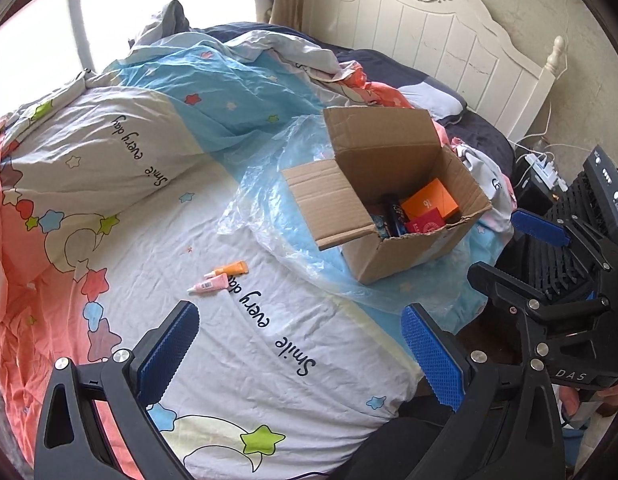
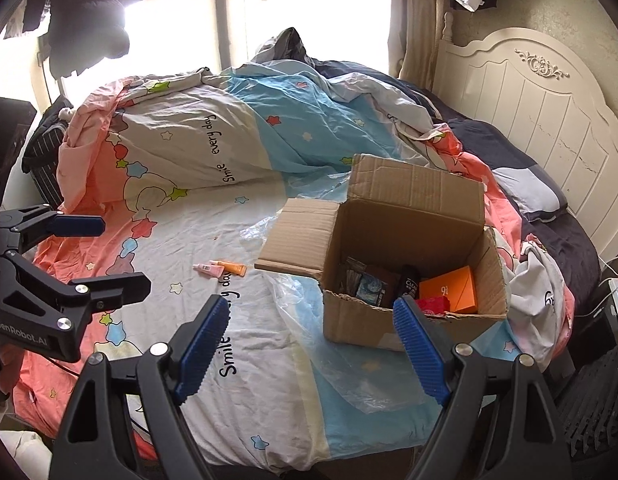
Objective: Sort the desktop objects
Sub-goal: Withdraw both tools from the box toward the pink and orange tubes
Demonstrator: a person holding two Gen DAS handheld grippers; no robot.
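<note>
An open cardboard box stands on the quilt. It holds an orange box, a red packet, a dark bottle and dark packets. A pink tube and an orange tube lie side by side on the quilt, left of the box. My left gripper is open and empty above the quilt, nearer than the tubes; it also shows in the right wrist view. My right gripper is open and empty in front of the box; it also shows in the left wrist view.
A clear plastic sheet lies under and around the box. A rumpled star-print quilt covers the bed. A white headboard is at the back right. A power strip and cables sit beside the bed.
</note>
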